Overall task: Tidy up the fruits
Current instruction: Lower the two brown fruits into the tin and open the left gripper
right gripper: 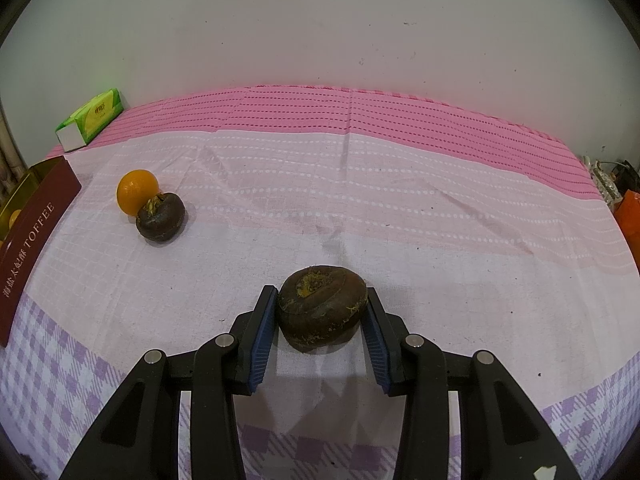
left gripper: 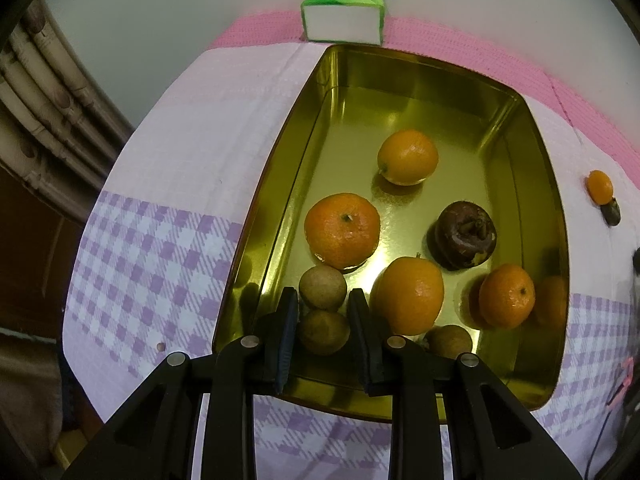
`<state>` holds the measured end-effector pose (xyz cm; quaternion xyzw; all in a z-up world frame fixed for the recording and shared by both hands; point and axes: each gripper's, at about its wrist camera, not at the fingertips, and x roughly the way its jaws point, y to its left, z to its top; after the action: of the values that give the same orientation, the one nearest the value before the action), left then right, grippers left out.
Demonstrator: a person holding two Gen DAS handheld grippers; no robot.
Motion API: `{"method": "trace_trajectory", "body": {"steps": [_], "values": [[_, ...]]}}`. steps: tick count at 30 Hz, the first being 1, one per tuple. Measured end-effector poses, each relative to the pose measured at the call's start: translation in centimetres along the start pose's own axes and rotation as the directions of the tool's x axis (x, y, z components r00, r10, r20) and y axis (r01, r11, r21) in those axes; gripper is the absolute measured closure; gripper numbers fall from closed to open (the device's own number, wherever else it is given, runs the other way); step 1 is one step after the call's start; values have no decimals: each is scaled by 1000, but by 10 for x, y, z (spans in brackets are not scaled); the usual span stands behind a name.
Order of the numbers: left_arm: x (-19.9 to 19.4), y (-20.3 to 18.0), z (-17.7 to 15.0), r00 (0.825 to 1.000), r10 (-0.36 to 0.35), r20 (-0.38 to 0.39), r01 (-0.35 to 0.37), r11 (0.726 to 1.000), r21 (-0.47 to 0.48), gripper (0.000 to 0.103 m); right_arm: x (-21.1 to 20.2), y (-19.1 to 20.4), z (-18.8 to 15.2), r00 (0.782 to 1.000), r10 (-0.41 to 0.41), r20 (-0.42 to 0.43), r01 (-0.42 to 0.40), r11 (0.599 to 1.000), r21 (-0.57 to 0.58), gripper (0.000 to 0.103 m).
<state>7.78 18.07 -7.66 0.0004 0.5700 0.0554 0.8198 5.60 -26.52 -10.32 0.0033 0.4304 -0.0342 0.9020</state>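
Observation:
A gold tin (left gripper: 280,184) with a maroon outside holds several oranges, among them a large one (left gripper: 342,230), plus a dark brown fruit (left gripper: 464,236) and small tan round fruits. My left gripper (left gripper: 322,294) reaches into the tin's near end, shut on one small tan fruit (left gripper: 324,332); a second tan fruit (left gripper: 323,288) sits just beyond it. In the right wrist view my right gripper (right gripper: 321,291) is shut on a dark brown fruit (right gripper: 322,312) low over the cloth. An orange (right gripper: 136,190) and another dark fruit (right gripper: 160,218) lie touching on the cloth beside the tin (right gripper: 36,216).
A green tissue pack (left gripper: 342,16) stands against the wall behind the tin. The pink and purple-checked cloth (right gripper: 400,208) covers the table up to the white wall. Some clutter and an orange object (right gripper: 628,216) sit past the table's right edge.

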Motion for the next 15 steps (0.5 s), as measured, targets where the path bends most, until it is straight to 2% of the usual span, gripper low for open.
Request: {"method": "trace_trajectory", "body": {"steps": [7,15], "values": [[-13,1,3,1000,-2,28,2,1000,2,69,0,0,0,1000,-2,1,2,1000,-2,64],[-26,8,4,999,-13,50,13,1000,-5,67,-1,0,0,1000,0,1,0,1000,8,65]]}}
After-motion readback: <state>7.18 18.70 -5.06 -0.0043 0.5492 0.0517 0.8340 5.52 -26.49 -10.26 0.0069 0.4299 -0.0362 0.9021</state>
